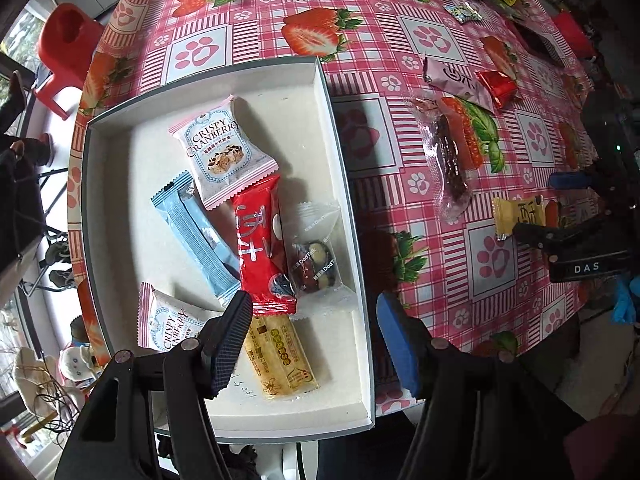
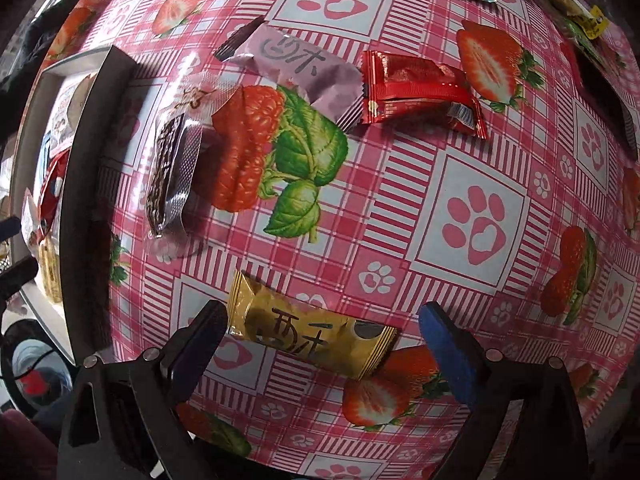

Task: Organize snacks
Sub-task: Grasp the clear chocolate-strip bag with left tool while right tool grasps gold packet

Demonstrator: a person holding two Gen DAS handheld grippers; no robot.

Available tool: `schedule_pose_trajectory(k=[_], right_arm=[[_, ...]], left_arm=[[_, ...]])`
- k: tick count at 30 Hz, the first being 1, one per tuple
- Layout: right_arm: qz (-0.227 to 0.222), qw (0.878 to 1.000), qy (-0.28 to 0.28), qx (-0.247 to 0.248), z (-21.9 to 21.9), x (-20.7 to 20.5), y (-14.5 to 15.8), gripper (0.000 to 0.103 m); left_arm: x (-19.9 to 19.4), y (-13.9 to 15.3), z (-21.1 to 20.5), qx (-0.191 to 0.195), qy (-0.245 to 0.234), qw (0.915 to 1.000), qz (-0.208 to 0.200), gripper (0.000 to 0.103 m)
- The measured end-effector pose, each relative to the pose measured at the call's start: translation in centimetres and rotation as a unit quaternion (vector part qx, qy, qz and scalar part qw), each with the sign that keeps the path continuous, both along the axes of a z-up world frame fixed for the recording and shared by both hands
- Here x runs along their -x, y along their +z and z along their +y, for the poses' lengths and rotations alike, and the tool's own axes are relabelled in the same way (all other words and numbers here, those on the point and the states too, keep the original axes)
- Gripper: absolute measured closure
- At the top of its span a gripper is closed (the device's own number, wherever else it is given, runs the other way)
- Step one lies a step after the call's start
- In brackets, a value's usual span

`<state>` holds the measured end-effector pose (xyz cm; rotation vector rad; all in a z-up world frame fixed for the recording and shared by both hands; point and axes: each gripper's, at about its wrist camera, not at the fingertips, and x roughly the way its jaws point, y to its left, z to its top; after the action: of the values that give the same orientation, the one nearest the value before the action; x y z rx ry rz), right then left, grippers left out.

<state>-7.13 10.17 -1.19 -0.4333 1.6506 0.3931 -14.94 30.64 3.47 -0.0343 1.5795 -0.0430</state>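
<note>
My right gripper [image 2: 320,344] gapes empty round the gold snack [image 2: 310,338]; next squeeze, probably; left gripper [image 1: 312,340] idles open.

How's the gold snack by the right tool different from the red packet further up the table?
The gold snack lies between the open right tool's fingers; the red packet sits far from it, touching a pink wrapper. The gold snack shows large dark characters; the red packet shows a plain back seam. Both are small sealed wrappers, still on the tablecloth, outside the box.

Snacks [image 1: 256,236] in box [image 1: 348,184]; others [image 2: 312,336] on table [image 2: 472,208], apparently rightward.
</note>
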Motion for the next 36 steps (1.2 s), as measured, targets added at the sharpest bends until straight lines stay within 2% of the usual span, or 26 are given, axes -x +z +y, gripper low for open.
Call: schedule_pose_trajectory(k=[3,6,8,10,13,16,19,22,26,29,32,36], right_arm=[[-0.018,0.992,0.115,0.041,1.3,2.4,-0.7,0.006],[-0.03,0.985,0.159,0.065,1.8,2.8,-1.6,0.006],[-0.026,0.988,0.141,0.054,2.4,2.9,-2.4,0.006],[-0.029,0.993,0.103,0.052,1.1,0.2,-2.4,0.006],[-0.015,0.999,0.006,0.046,-2.1,-2.3,-2.5,0.001],[0.004,0.996,-0.082,0.026,-5.4,-3.8,-2.8,0.001],[0.001,0.996,-0.082,0.026,-4.2,-3.0,-2.5,0.001],[0.003,0.996,-0.08,0.024,-4.9,-1.2,-1.9,0.001],[0.007,0.996,-0.086,0.022,-5.4,-1.7,-2.1,0.0],[0.007,0.996,-0.085,0.022,-5.2,-2.4,-2.4,0.0],[0.01,0.995,-0.093,0.023,-5.2,-3.1,-2.8,0.0],[0.007,0.995,-0.101,0.02,-5.0,-2.5,-2.5,0.003]], left_arm=[[-0.6,0.0,-1.5,0.01,-0.012,0.9999,0.005,0.034],[-1.2,-0.1,-3.2,0.02,-0.024,0.9994,0.012,0.034],[-1.8,-0.1,-4.3,0.024,-0.033,0.9991,0.013,0.034],[-2.6,0.0,-5.5,0.029,-0.038,0.9988,0.013,0.027],[-4.2,-0.3,-7.1,0.038,-0.034,0.9986,0.013,0.025],[-6.1,-1.1,-8.2,0.048,-0.011,0.9986,0.018,0.025],[-7.6,-2.3,-9.0,0.043,0.015,0.9986,0.027,0.025],[-9.0,-3.8,-9.1,0.039,0.041,0.9977,0.039,0.025],[-10.4,-5.7,-8.8,0.026,0.061,0.9968,0.045,0.025],[-10.6,-6.9,-8.5,0.011,0.062,0.9966,0.053,0.022],[-11.0,-7.3,-9.7,-0.021,0.039,0.9979,0.047,0.02],[-11.2,-7.2,-11.5,-0.028,0.029,0.9984,0.038,0.019]])
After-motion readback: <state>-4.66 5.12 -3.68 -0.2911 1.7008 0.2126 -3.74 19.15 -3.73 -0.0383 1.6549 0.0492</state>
